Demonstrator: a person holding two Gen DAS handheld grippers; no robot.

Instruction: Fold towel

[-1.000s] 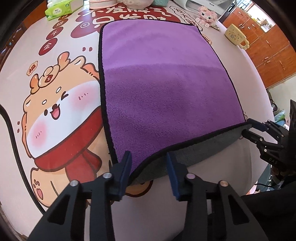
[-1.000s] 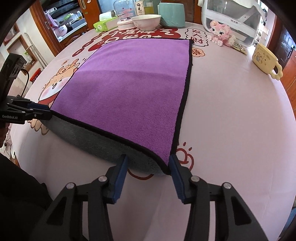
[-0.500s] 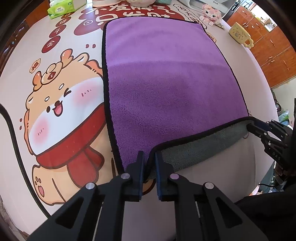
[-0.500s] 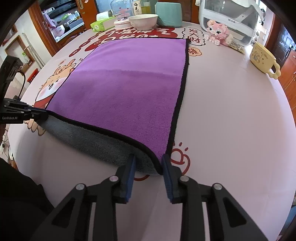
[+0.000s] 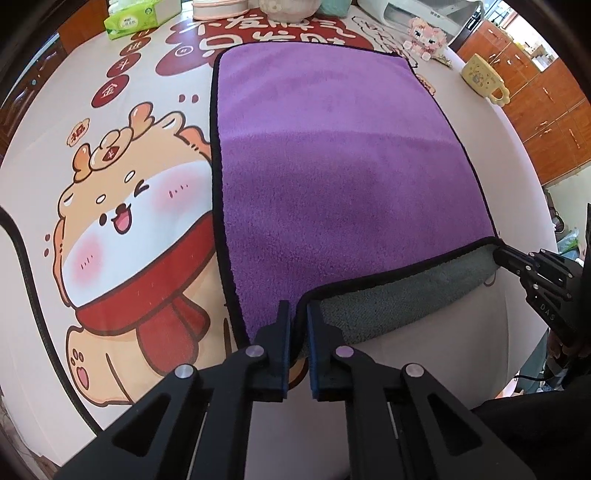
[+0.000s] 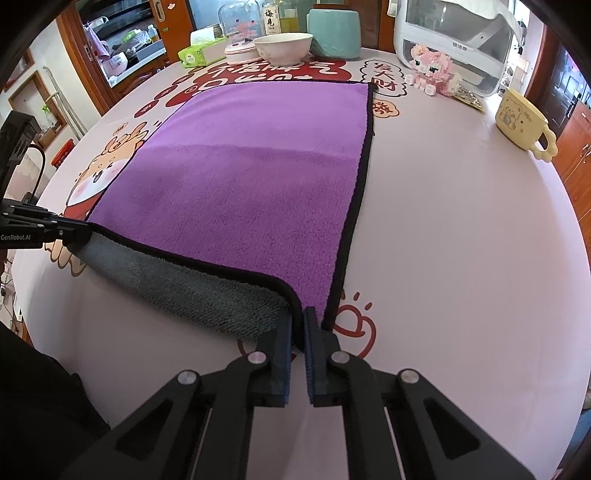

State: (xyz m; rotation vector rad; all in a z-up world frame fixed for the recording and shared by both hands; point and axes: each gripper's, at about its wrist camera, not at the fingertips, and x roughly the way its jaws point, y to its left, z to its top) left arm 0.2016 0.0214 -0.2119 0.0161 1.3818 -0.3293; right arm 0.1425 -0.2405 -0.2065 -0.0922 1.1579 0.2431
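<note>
A purple towel (image 5: pixel 332 155) with a black hem and grey underside lies flat on the round table; it also shows in the right wrist view (image 6: pixel 251 184). My left gripper (image 5: pixel 298 317) is shut on the towel's near left corner. My right gripper (image 6: pixel 298 321) is shut on the near right corner. Both corners are raised a little, so the near edge curls up and shows its grey underside (image 6: pixel 184 280). Each gripper shows in the other's view, the right one (image 5: pixel 517 258) and the left one (image 6: pixel 70 232).
The tablecloth (image 5: pixel 122 206) has a cartoon print. At the far edge stand a tissue pack (image 6: pixel 199 53), a bowl (image 6: pixel 282 46), a teal container (image 6: pixel 334 31), a white appliance (image 6: pixel 454 40) and a pink toy (image 6: pixel 432 68). A yellow mug (image 6: pixel 521 120) stands at the right.
Both grippers have closed from open onto the near corners of the towel and lifted them slightly, so more grey underside shows.
</note>
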